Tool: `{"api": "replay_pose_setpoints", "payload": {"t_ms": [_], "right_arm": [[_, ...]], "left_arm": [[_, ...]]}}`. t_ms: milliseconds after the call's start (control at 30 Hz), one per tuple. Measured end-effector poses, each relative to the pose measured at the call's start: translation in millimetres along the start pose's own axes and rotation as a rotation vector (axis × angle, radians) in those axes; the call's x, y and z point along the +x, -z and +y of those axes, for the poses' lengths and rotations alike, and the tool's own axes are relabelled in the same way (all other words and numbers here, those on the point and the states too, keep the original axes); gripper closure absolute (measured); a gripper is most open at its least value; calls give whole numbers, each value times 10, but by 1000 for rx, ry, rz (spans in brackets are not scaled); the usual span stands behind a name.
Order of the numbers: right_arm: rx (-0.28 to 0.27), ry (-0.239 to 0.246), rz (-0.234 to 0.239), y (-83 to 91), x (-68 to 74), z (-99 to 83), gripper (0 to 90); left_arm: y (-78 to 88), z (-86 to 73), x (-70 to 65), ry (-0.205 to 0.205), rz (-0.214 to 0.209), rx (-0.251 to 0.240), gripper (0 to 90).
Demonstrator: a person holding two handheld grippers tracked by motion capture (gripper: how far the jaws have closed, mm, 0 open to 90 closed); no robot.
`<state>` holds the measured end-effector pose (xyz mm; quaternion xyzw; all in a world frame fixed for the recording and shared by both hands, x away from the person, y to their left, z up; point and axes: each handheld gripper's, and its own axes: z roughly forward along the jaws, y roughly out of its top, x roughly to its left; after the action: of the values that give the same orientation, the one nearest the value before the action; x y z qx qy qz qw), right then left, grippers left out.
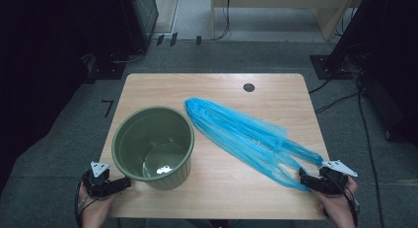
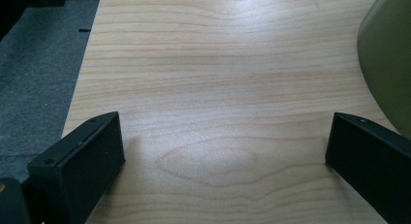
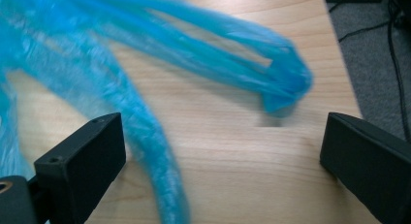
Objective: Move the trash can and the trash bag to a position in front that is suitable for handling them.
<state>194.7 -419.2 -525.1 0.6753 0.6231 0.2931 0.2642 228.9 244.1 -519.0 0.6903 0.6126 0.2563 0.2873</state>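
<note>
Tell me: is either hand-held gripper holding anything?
No. Both stand open: the left hand-held gripper over bare table, the right hand-held gripper straddling a blue bag handle.

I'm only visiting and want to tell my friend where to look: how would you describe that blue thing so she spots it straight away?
Start at the wooden table and find the round green bucket on its left half. Just right of it a crumpled blue plastic bag lies flat, stretching diagonally towards the right tongs at the near right corner. It is the one bright blue, thin, see-through thing there.
</note>
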Motion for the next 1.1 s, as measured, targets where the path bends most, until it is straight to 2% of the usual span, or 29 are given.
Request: {"api": "replay_pose_setpoints", "payload": {"t_ms": [67, 100, 133, 200, 233, 267, 333, 367, 400, 433, 533, 700, 733, 933, 1000, 1100], "right_arm": [[-14, -40, -17, 20, -46, 12, 24], [-27, -47, -32, 39, -56, 23, 24], [-41, -48, -41, 65, -56, 37, 24], [-54, -48, -42, 96, -50, 55, 24], [-84, -61, -32, 170, -13, 89, 24], [-98, -62, -24, 205, 20, 102, 24], [-106, -52, -16, 236, 58, 111, 24], [-118, -33, 1, 274, 150, 118, 24], [-120, -24, 11, 285, 200, 119, 24], [-124, -12, 15, 290, 248, 119, 24], [-129, 16, 33, 299, 383, 110, 24], [-133, 49, 49, 295, 522, 99, 24], [-130, 50, 51, 292, 539, 98, 24], [-135, 41, 52, 256, 596, 111, 24], [-168, 43, 62, 274, 630, 125, 25], [-179, 41, 66, 297, 657, 140, 28]], "left_arm": [[3, -5, 1, 5, 5, -4, 12], [17, -8, 12, 20, 19, -13, 35], [17, -8, 12, 20, 19, -13, 50], [29, 0, 31, 44, 11, -14, 51], [46, 10, 44, 74, -13, -18, 89], [81, 43, 58, 144, -70, -35, 125], [93, 63, 30, 135, -66, -42, 130], [106, 82, -5, 117, -65, -49, 136], [126, 112, -73, 111, -92, -63, 145], [126, 112, -73, 111, -92, -63, 146], [146, 146, -205, 95, -117, -72, 151], [162, 163, -275, 100, -98, -90, 237], [163, 166, -296, 100, -113, -93, 237], [155, 185, -387, 85, -124, -95, 239], [156, 195, -430, 77, -130, -97, 242], [157, 215, -497, 70, -139, -103, 245]]}}
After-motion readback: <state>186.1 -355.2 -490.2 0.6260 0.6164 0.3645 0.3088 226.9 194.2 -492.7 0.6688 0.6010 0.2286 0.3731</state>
